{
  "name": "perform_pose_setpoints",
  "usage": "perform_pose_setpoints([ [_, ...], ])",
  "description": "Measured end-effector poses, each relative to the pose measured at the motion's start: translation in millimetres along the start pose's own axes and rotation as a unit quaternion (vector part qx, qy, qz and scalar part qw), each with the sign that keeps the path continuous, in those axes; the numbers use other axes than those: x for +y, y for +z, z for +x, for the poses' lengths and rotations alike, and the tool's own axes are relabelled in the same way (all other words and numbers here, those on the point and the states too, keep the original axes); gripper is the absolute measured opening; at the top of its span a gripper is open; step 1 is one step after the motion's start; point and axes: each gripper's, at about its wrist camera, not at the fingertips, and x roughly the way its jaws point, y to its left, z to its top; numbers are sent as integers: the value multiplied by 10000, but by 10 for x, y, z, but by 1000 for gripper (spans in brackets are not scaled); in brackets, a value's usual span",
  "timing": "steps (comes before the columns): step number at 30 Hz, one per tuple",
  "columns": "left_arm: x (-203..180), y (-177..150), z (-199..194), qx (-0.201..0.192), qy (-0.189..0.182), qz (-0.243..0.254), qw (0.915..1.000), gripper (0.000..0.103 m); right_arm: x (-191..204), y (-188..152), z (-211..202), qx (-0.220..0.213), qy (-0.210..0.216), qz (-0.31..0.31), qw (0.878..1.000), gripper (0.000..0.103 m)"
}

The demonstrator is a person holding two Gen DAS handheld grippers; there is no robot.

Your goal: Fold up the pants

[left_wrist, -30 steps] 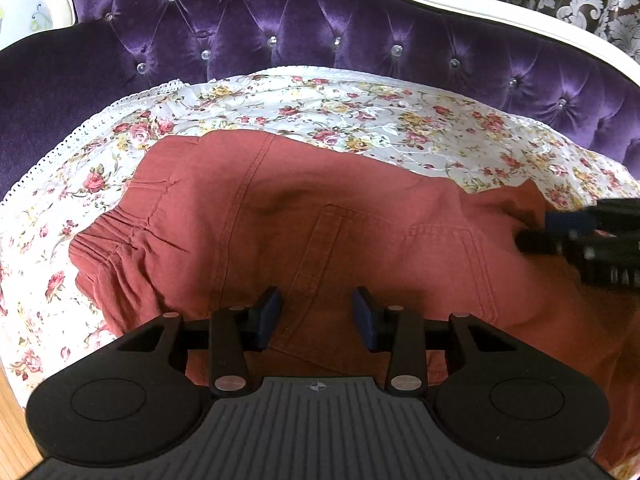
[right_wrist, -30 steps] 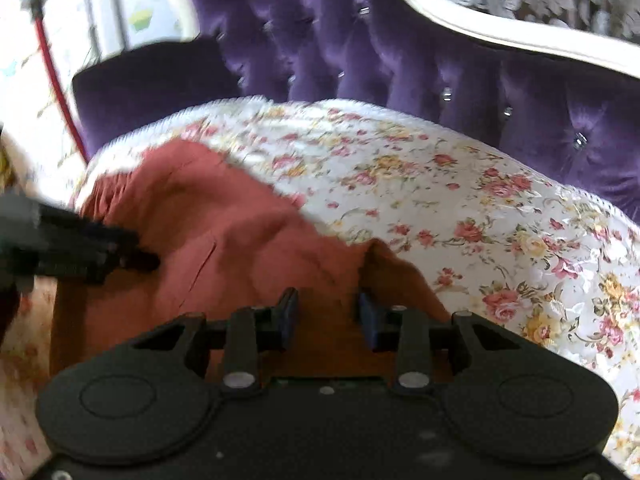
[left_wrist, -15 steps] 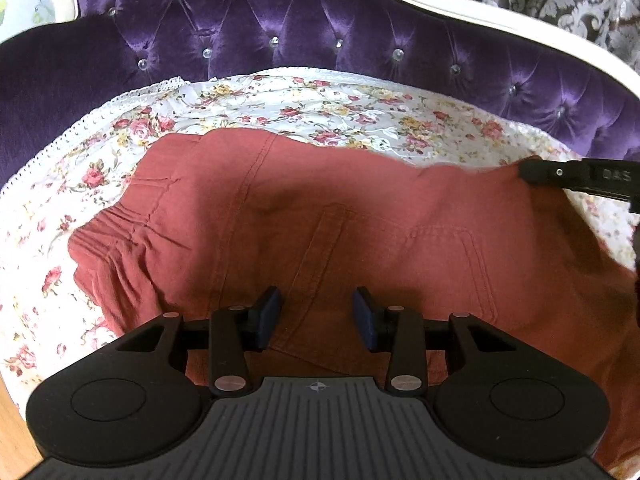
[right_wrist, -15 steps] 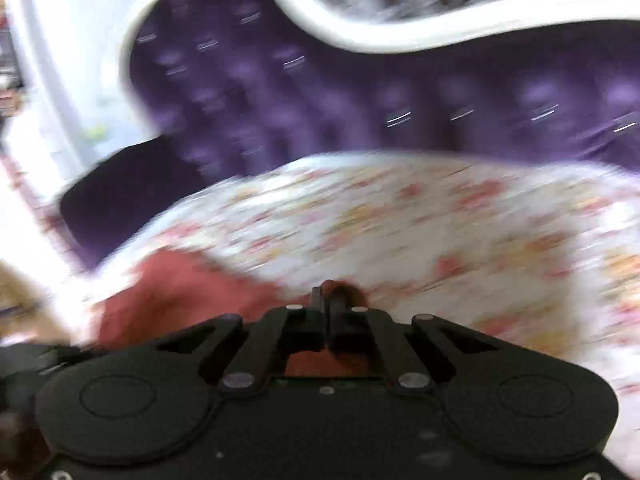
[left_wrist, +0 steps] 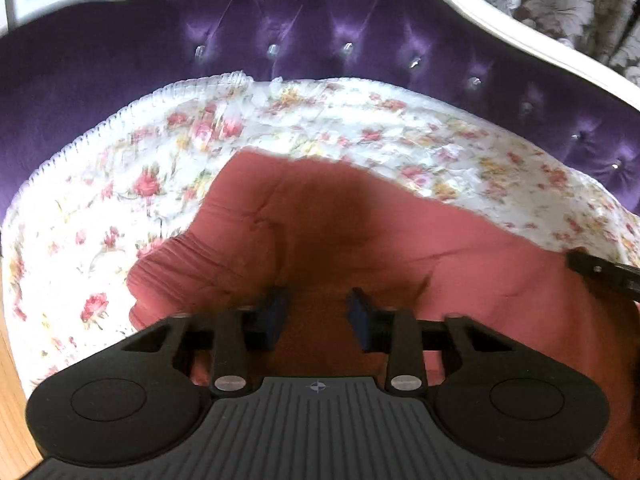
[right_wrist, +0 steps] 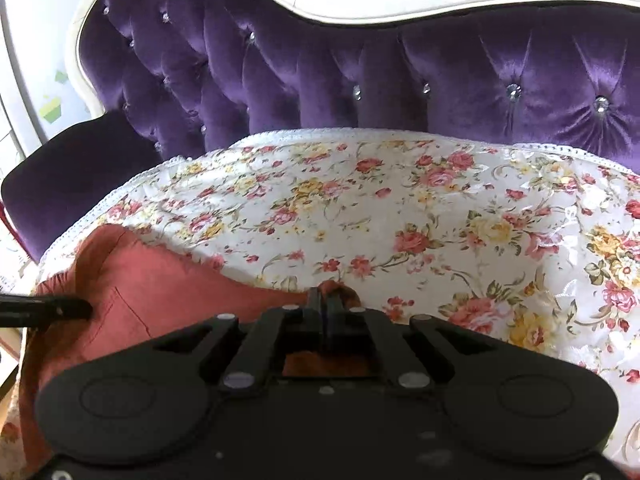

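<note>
The pants (left_wrist: 360, 240), of rust-red cloth, are spread on the floral cover (left_wrist: 120, 184) that is laid over the seat of the purple tufted sofa (left_wrist: 320, 28). In the left wrist view the gathered waistband (left_wrist: 172, 264) is seen at the cover's left end, close to the lace edge, and the cloth is bunched and blurred; this waistband is only partly made out in the right wrist view, at the far left.

The left gripper (left_wrist: 316, 316) is seen with its blue-padded fingers (left_wrist: 274, 314) held apart over the pants, nothing being pinched between them. From the right wrist view only its dark tip (right_wrist: 60, 308) is shown, pressed against the pants (right_wrist: 160, 284) near the cover's left edge.

The right gripper (right_wrist: 326, 300) is seen closed, with a small tuft of the red cloth caught between its fingers; this grip is not shown in the left wrist view, where only a black bar of that gripper (left_wrist: 604, 272) is visible at the right end of the pants. Most of the cover (right_wrist: 440, 220) to the right of the pants is shown in the right wrist view alone.
</note>
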Motion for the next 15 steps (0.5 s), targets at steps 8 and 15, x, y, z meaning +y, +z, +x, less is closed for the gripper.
perform_pose_setpoints([
  [8, -134, 51, -171, 7, 294, 43, 9996, 18, 121, -37, -210, -704, -567, -311, 9954, 15],
  [15, -889, -364, -536, -48, -1033, 952, 9901, 23, 121, -365, -918, -228, -531, -579, 9966, 15],
])
